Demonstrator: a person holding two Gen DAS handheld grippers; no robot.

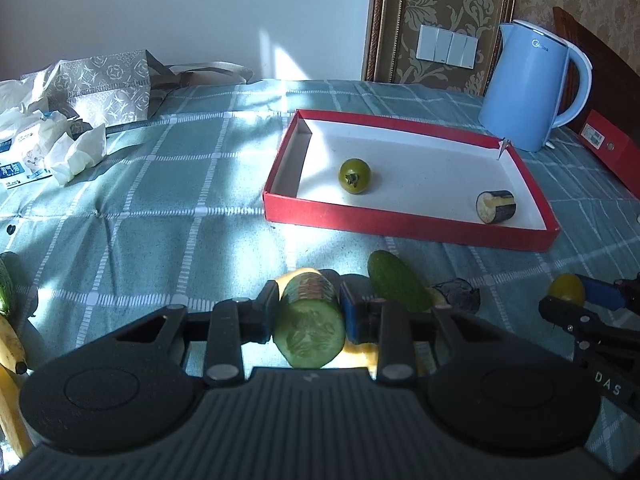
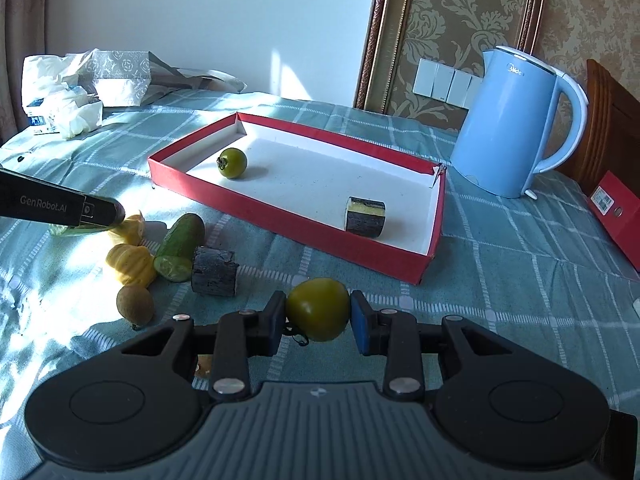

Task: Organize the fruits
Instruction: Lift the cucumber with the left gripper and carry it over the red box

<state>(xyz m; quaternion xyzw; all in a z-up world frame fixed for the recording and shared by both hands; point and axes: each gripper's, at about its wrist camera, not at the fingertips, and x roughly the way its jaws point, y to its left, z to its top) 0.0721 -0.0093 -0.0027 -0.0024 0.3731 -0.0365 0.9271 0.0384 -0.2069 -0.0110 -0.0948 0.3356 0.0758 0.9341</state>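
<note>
Green cucumber chunk [image 1: 308, 326], pinched by the left gripper [image 1: 309, 312], lies lengthwise along the fingers, cut face rearward; the right gripper [image 2: 318, 312] clamps a green tomato [image 2: 318, 309].

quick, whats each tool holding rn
left tool: closed on cucumber piece
right tool: closed on green tomato

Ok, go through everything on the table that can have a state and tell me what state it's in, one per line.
Left hand-held gripper: shut on cucumber piece.
Right hand-held gripper: shut on green tomato.
Red box: open, holding a second green tomato and an eggplant piece.
Blue kettle: upright, lid closed.
Loose cucumber piece: lying on the tablecloth.
</note>
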